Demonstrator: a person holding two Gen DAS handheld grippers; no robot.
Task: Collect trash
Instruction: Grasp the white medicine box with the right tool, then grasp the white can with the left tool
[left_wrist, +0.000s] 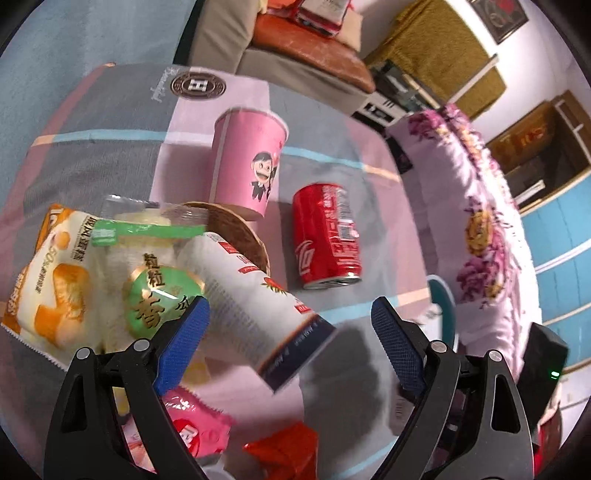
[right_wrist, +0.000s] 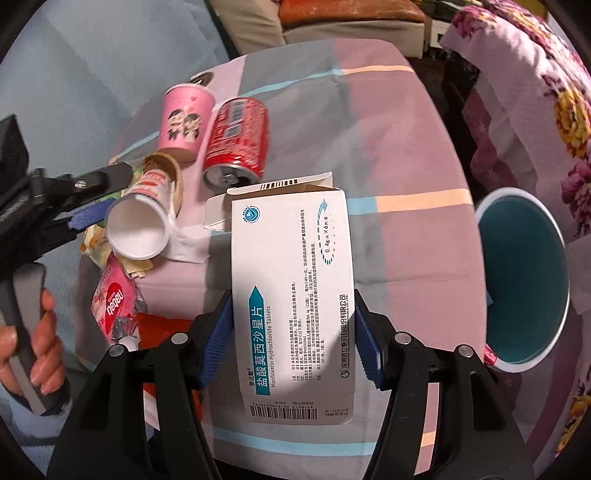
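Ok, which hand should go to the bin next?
Right. The right gripper is already shut on the medicine box, and the teal bin sits just to its right. The left gripper is open over the paper cup.

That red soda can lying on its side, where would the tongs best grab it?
Across the middle of the can's round body, coming down from above. It lies flat on the cloth, free of the pink cup beside it, so both curved sides are probably open to the left tongs, which stand open nearby.
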